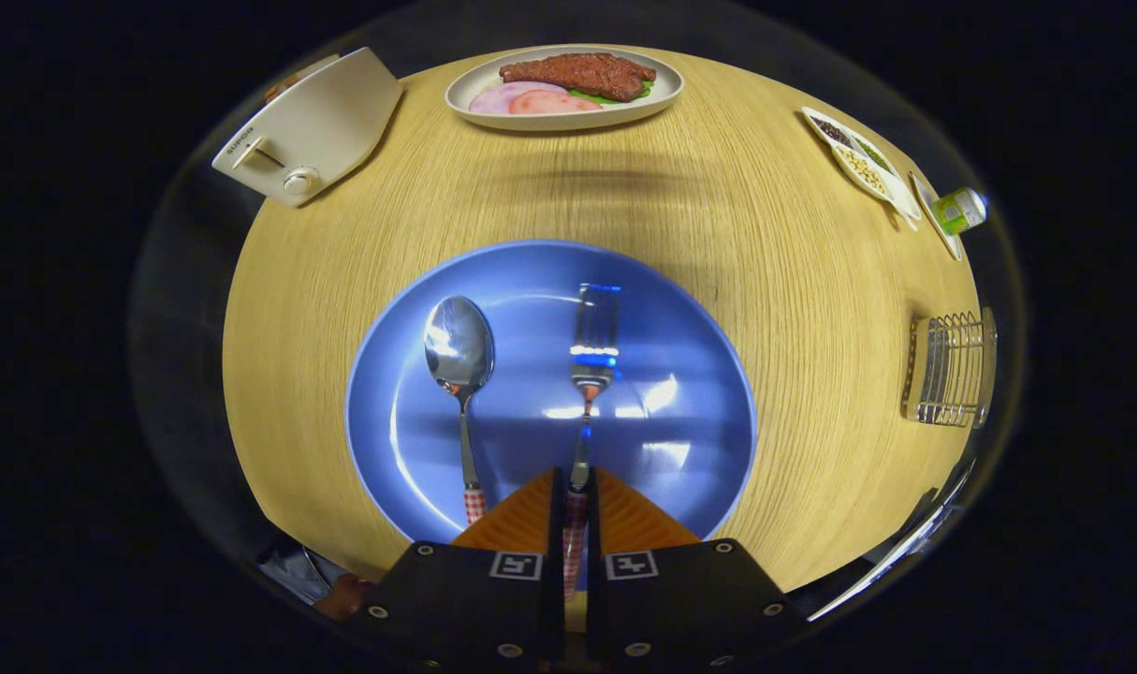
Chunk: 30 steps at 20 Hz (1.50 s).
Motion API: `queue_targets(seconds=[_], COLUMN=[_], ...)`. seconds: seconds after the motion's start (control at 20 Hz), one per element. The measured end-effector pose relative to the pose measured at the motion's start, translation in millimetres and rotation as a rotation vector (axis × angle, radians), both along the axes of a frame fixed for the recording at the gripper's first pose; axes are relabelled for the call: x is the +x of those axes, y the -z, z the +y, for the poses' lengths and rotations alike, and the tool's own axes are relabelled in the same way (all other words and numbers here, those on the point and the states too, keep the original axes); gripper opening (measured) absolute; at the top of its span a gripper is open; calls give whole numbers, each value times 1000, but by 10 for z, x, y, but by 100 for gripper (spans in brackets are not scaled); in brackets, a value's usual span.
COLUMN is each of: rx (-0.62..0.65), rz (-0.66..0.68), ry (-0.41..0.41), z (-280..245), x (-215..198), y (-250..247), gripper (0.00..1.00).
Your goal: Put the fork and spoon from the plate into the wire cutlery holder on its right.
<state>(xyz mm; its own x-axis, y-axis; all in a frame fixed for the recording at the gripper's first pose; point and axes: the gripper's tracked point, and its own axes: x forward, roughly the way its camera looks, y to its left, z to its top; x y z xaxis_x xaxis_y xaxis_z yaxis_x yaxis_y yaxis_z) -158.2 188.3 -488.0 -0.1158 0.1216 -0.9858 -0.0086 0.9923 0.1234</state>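
My gripper (575, 496) has its two orange fingers (521, 520) closed on the checked handle of the fork (594, 346), one pad each side, with only a narrow slot left between them where the handle runs. The fork lies along the middle of the blue plate (680, 309), tines pointing away from me toward the far edge of the table (793, 281). The spoon (459, 374) lies beside it on the plate's left half, bowl away from me, its handle ending just left of my left finger and clear of it.

The holder (950, 370) stands at the table's right edge, well apart from the plate, with bare wood between.

What worries me: I hold the fork far down its handle, so the long metal end hangs ahead of the grip. If I lift fast or the pads sit on the smooth part, the fork may pivot and droop, or slip out. A low lift could drag the tines across the plate and shift it, or knock the spoon. At the holder, a tilted fork could catch on the wires or tip the light basket toward the table's edge. I judge a straight, slow lift is needed before swinging right.
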Motion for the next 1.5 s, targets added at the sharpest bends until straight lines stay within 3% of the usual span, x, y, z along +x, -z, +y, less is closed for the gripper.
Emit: queue_targets(seconds=[0.35,0.8,1.05,1.5], rx=[40,-57,-40,148], rz=[-56,-71,6,288], ry=[95,184,223,208], z=[-482,-2153,-2730,-2996], x=[33,13,-73,-177], y=[-528,-1015,-1000,-893], gripper=[7,7,7,7])
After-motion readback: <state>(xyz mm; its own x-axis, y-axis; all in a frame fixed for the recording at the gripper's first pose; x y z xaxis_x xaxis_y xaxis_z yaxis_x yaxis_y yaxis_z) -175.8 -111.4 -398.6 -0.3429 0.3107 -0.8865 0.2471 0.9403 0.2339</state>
